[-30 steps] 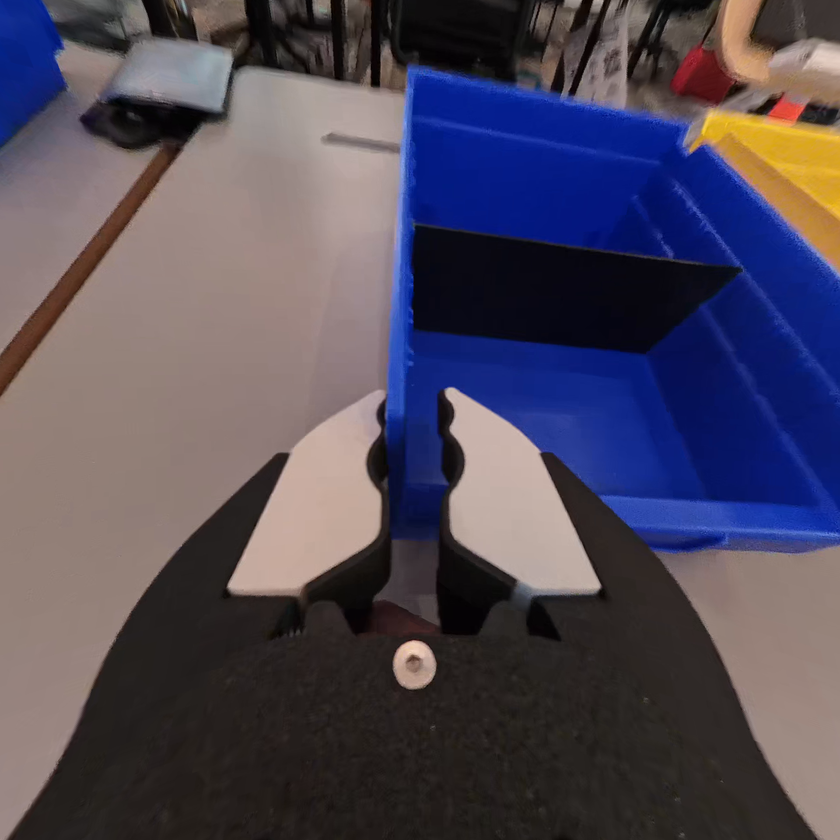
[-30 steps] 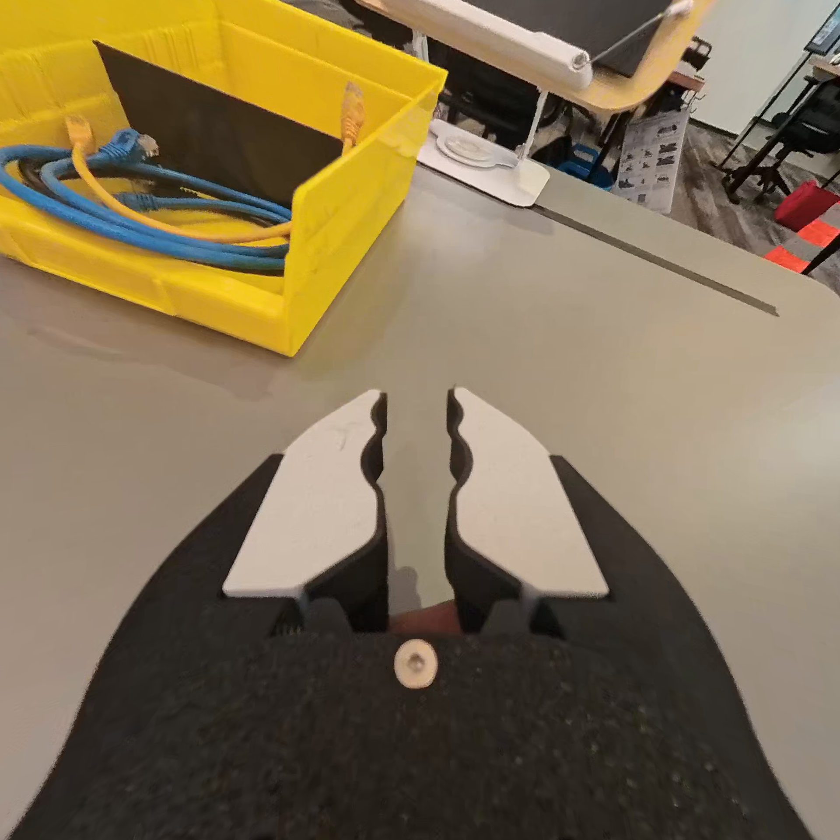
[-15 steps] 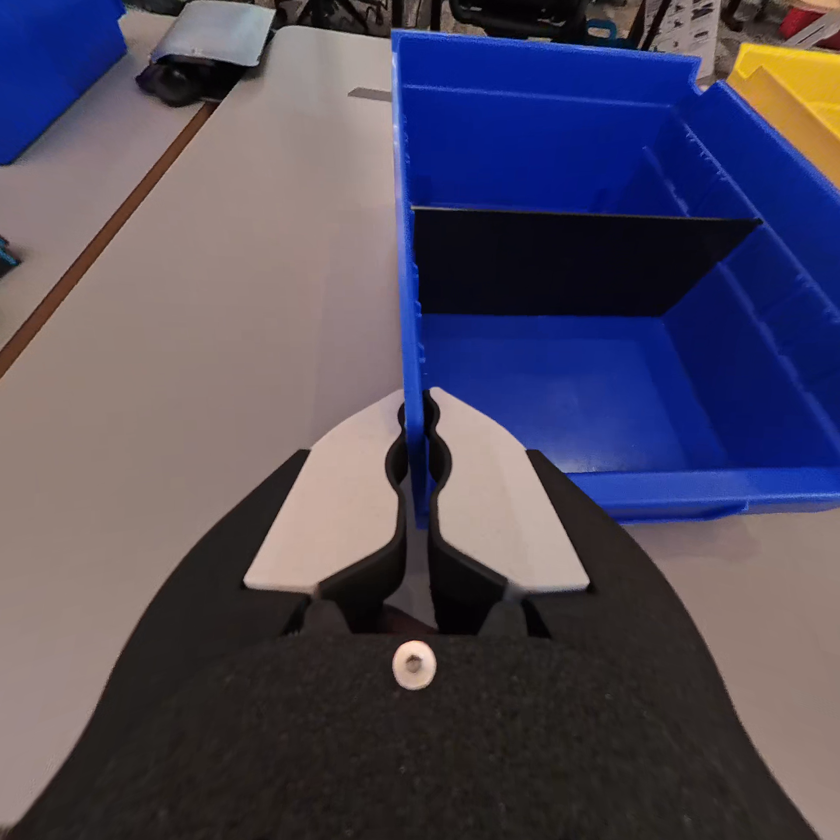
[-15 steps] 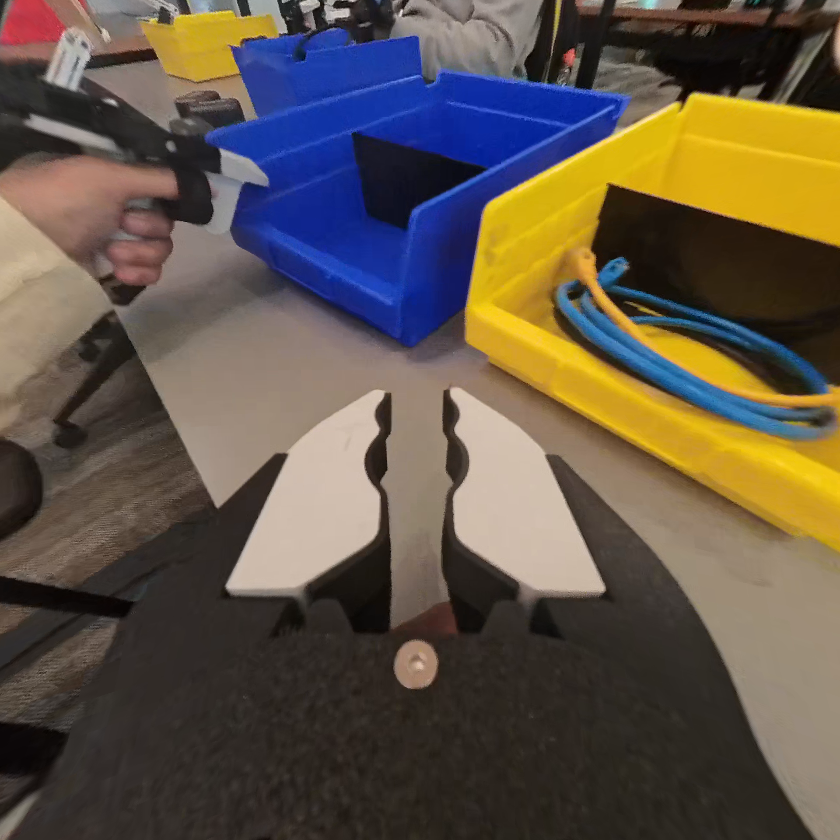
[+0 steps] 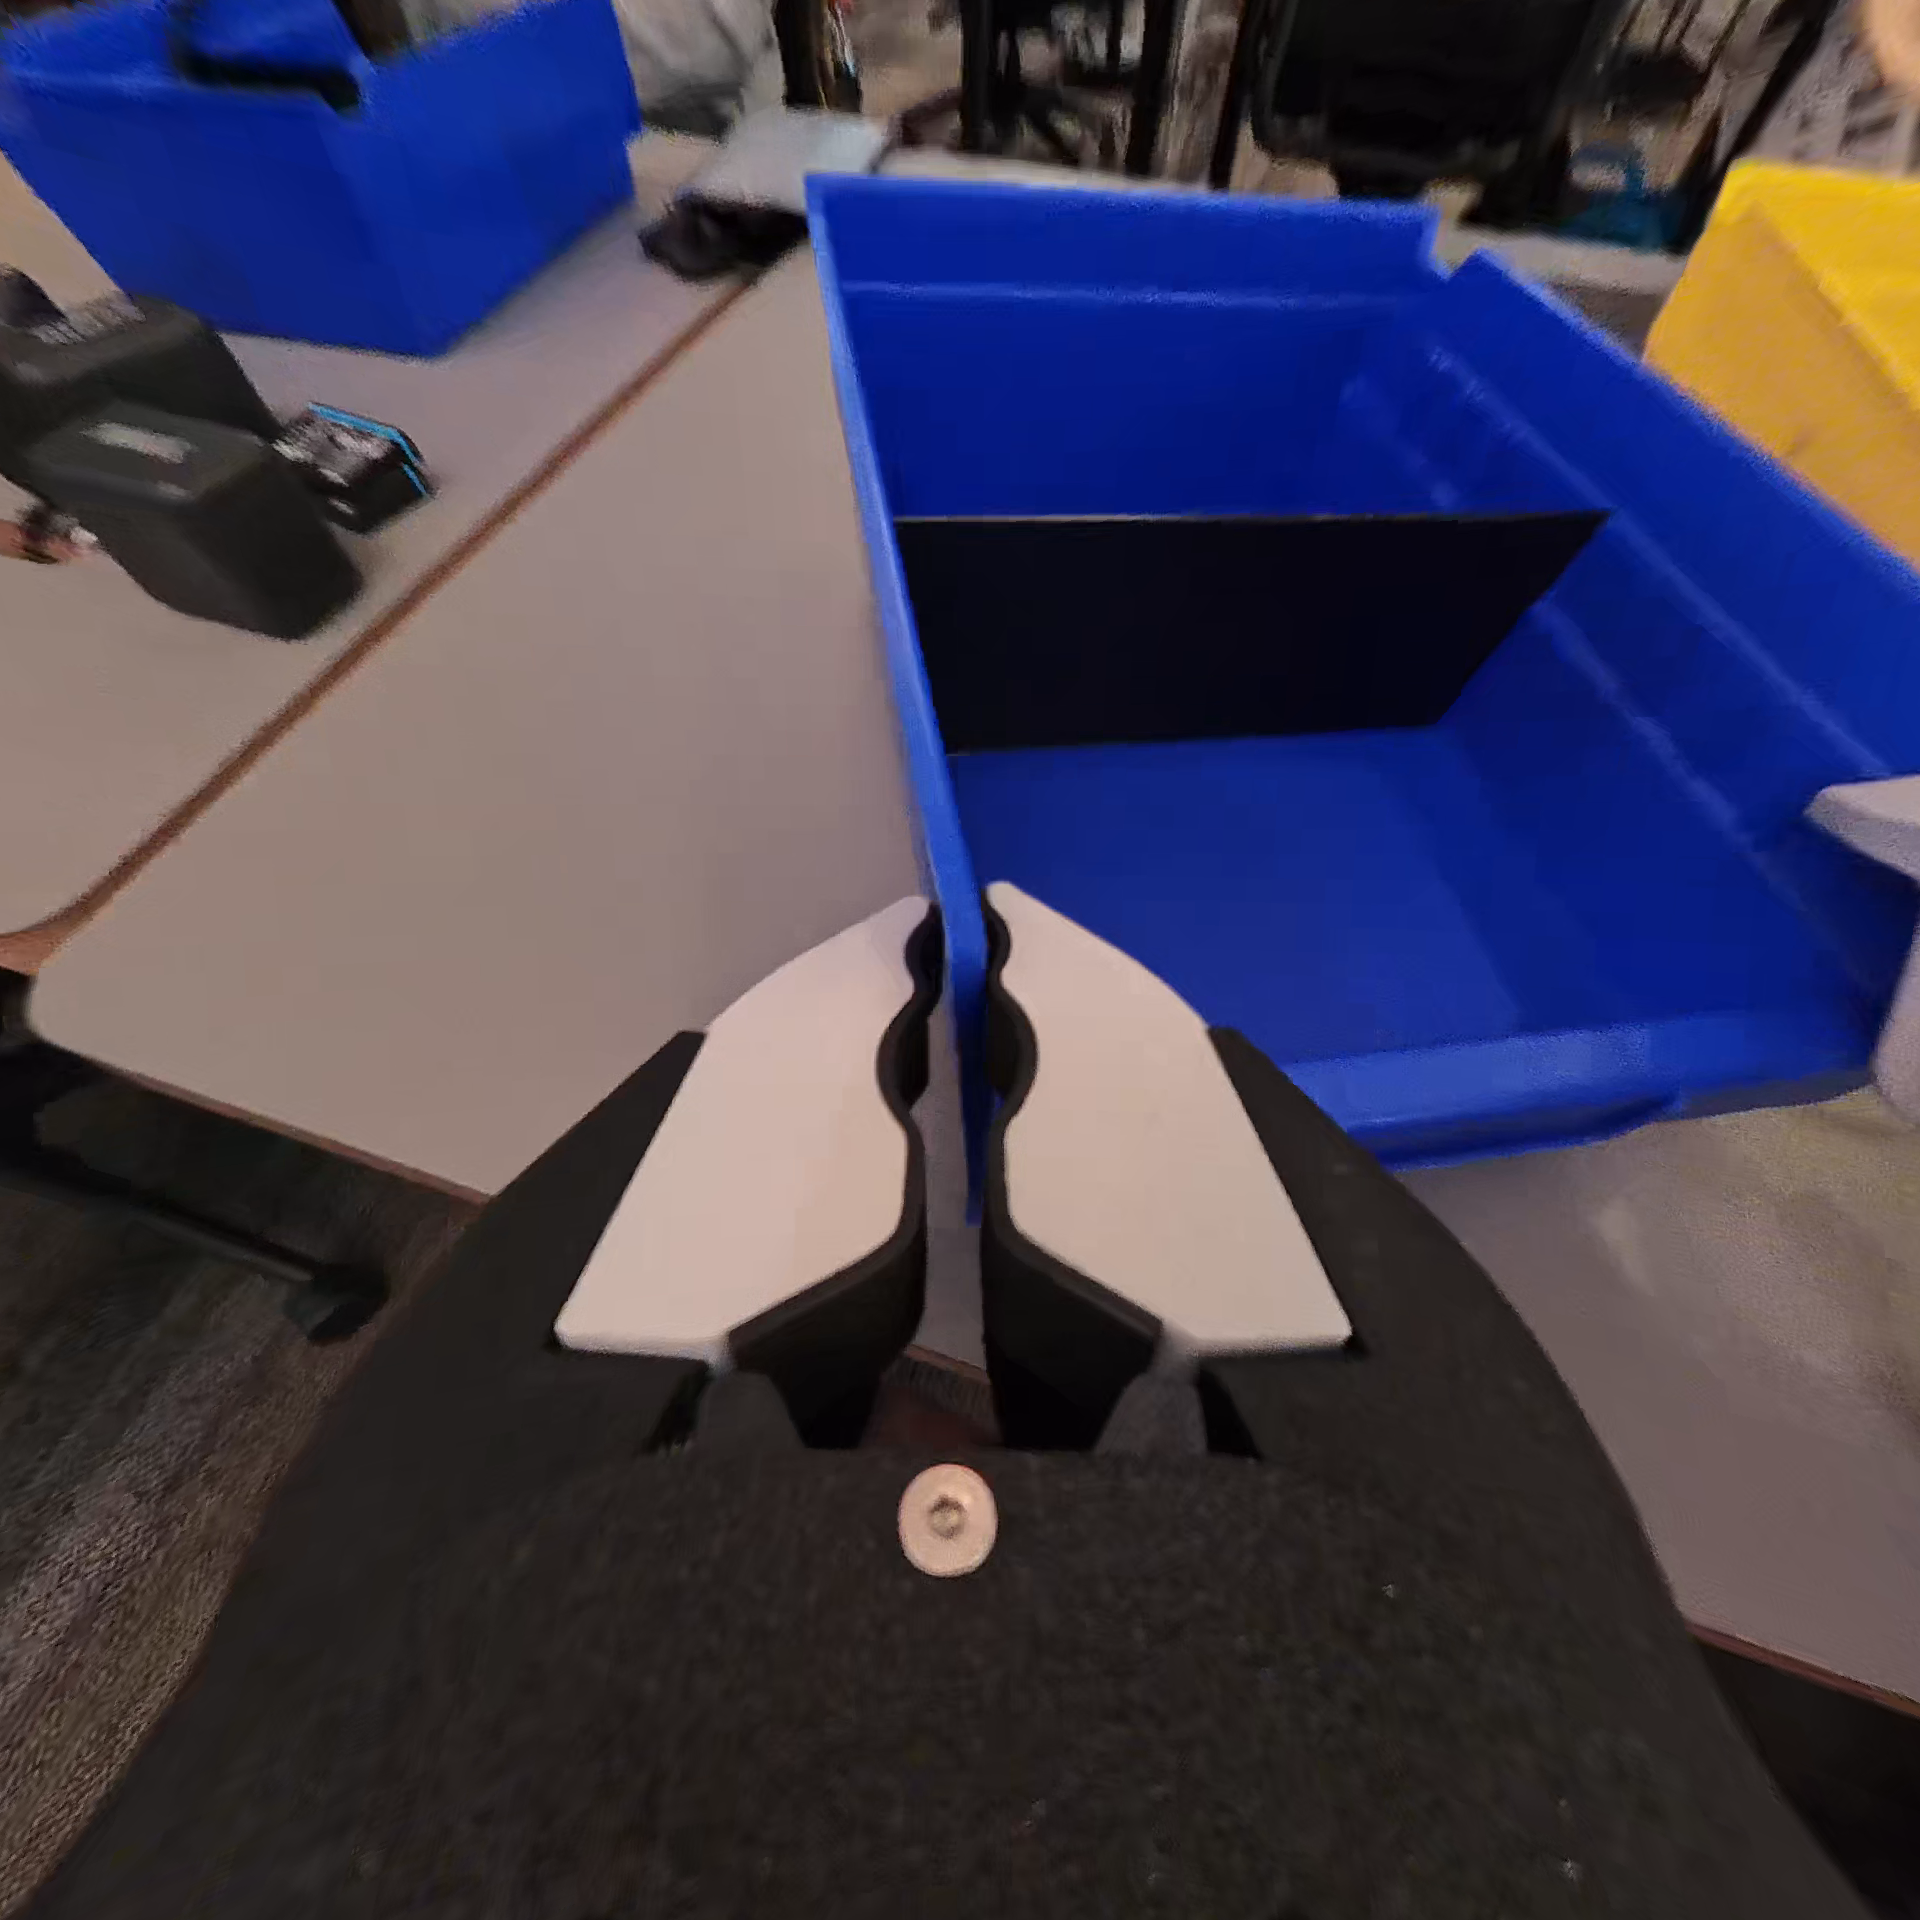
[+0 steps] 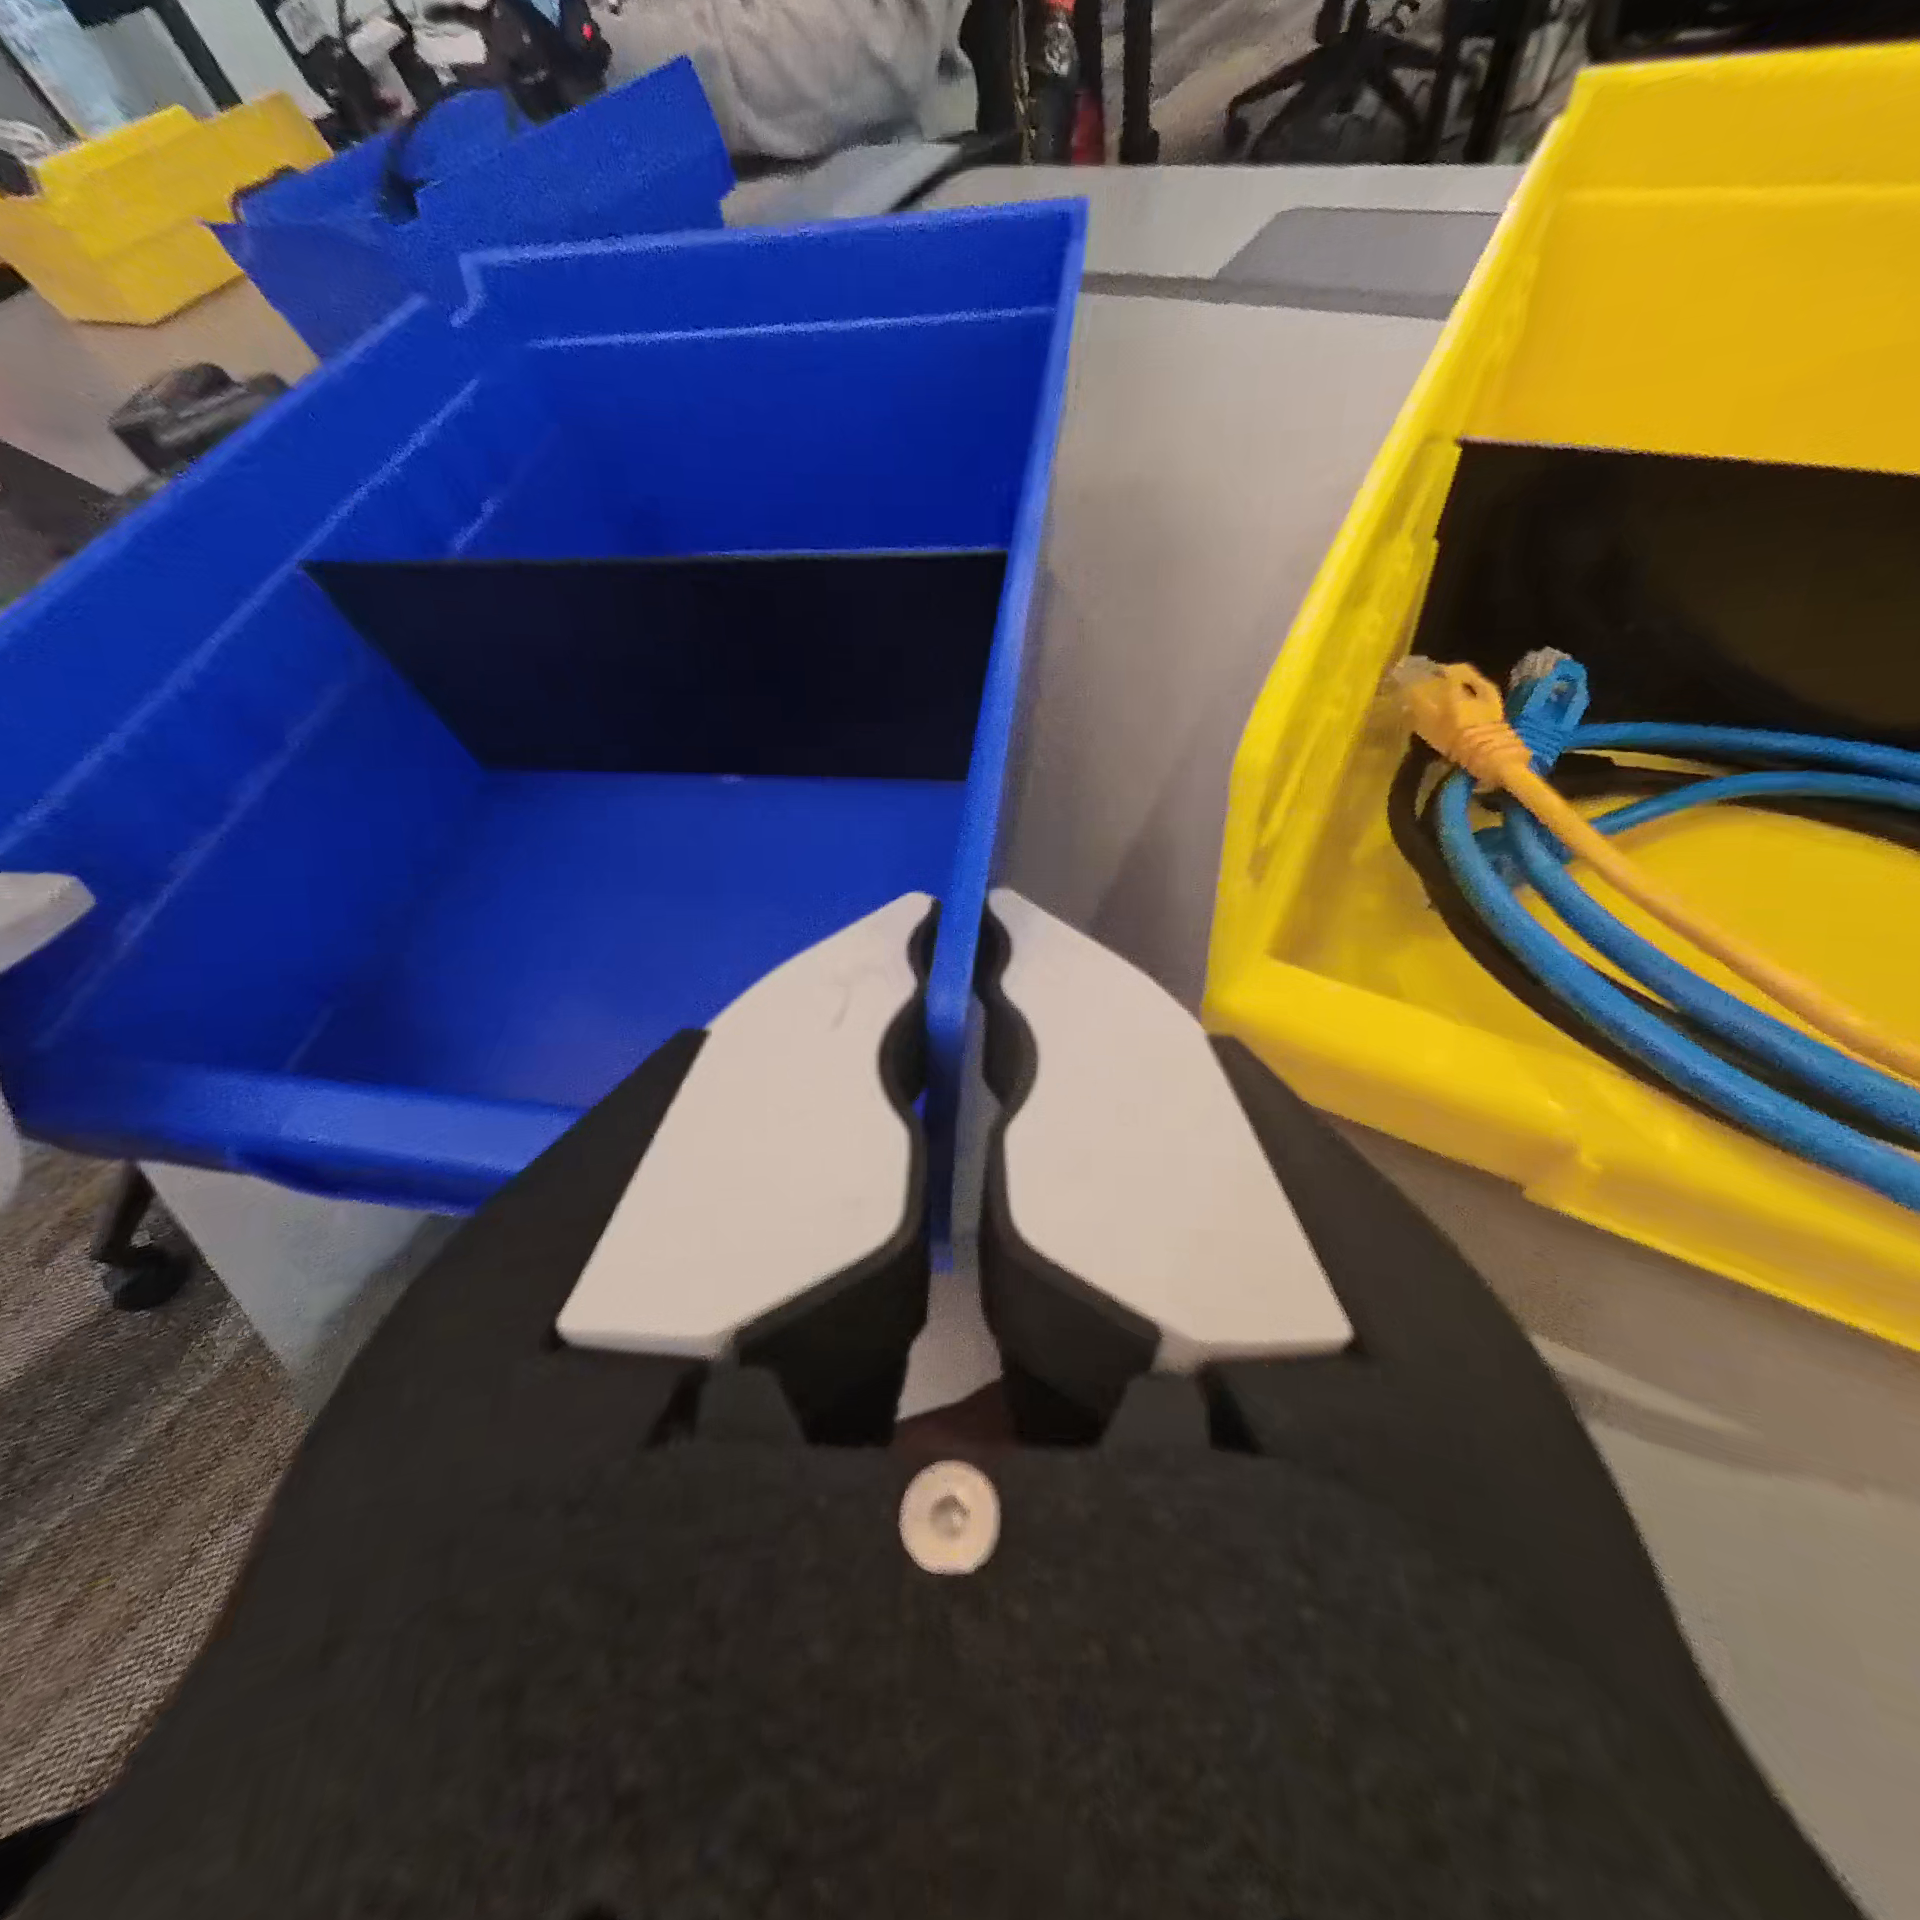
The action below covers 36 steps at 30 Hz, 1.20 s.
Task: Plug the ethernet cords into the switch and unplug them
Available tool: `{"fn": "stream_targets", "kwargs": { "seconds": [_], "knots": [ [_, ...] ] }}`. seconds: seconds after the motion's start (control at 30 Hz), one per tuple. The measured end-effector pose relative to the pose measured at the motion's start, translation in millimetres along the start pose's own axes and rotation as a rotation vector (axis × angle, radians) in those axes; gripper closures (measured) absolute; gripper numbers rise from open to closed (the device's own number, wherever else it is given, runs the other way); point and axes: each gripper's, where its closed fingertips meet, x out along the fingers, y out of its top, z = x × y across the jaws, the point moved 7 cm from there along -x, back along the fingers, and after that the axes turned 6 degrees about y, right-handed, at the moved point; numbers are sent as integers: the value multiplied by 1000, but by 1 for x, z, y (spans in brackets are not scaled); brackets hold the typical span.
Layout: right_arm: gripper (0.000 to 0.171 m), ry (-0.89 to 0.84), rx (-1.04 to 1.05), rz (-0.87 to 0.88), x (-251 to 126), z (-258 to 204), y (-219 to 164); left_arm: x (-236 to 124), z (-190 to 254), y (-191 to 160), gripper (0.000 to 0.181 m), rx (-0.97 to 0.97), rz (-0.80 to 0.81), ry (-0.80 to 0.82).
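Left wrist view: left tool clamps blue bin left wall | right tool clamps right wall

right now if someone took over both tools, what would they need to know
Left tool: shut on the left side wall of the blue bin.
Right tool: shut on the same bin's right side wall.
The bin is empty apart from its black divider.
Ethernet cords, blue and orange, lie coiled in the yellow bin to the right, untouched.
No switch in view.
Done: nothing plugged.
Left: all plugging and unplugging.
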Motion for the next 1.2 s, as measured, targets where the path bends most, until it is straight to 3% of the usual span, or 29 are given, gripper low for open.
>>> {"fn": "stream_targets", "kwargs": {
  "seconds": [0.13,0.27,0.37,0.53,0.7,0.8,0.9,1.0,1.13,1.2],
  "knots": [
    [167,25,-77,122,-23,-1,22,-32,14,20,178,67,185,96],
    [167,9,-161,338,-75,19,67,-71,51,55,178,74,427,77],
    [167,-50,-192,472,-123,59,98,-94,105,81,176,111,573,15],
    [168,-201,-137,542,-207,160,125,-97,227,107,175,142,558,-184],
    [168,-431,-20,434,-285,291,88,-89,384,98,177,172,461,-384],
    [168,-559,44,288,-321,370,46,-81,477,68,177,258,362,-463],
    [168,-573,161,186,-342,428,-1,-70,543,31,177,304,226,-511],
    [168,-573,232,102,-344,461,-30,-61,575,6,177,312,145,-521],
    [167,-592,252,103,-336,480,-39,-44,586,-23,176,302,79,-537],
    [168,-598,239,113,-333,480,-37,-42,585,-28,174,301,120,-556]
  ]
}}
